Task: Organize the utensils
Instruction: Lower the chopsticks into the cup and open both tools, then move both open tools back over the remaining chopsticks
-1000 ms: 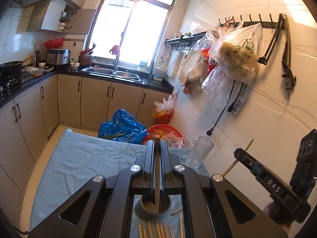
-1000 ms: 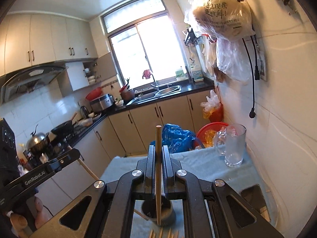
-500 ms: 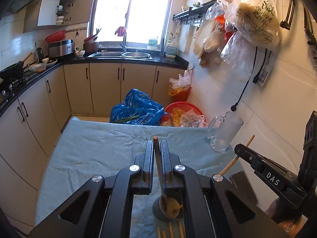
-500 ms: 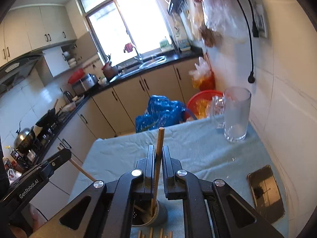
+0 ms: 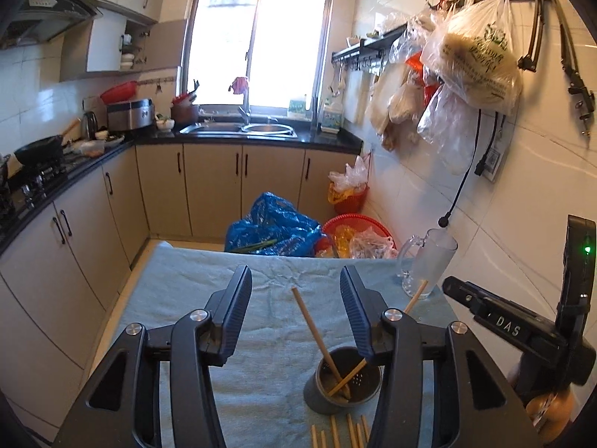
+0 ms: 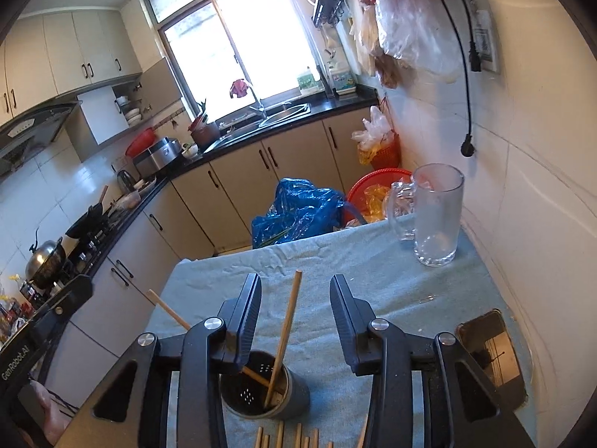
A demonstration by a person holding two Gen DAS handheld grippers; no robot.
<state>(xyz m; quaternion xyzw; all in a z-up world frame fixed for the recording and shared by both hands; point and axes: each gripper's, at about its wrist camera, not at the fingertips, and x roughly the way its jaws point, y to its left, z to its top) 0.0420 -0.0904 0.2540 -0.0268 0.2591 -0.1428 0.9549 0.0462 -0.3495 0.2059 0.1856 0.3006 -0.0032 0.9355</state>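
Note:
A dark grey perforated utensil holder (image 5: 343, 382) (image 6: 263, 386) stands on the blue-grey cloth near the front edge. Two wooden chopsticks (image 5: 317, 336) (image 6: 285, 332) lean inside it, crossed. Several more chopsticks (image 5: 345, 431) (image 6: 287, 438) lie flat on the cloth in front of the holder. My left gripper (image 5: 294, 287) is open and empty, above and to the left of the holder. My right gripper (image 6: 294, 295) is open and empty, right above the holder. The right gripper's body (image 5: 522, 328) shows at the right of the left wrist view.
A glass mug (image 5: 427, 263) (image 6: 434, 214) stands at the table's far right corner by the tiled wall. A dark phone (image 6: 490, 358) lies on the cloth at the right. Beyond the far edge are a blue bag (image 5: 272, 229) and a red basket (image 5: 356, 233).
Both grippers were shut on a chopstick each over the holder. Both have opened and the two chopsticks now rest in the holder.

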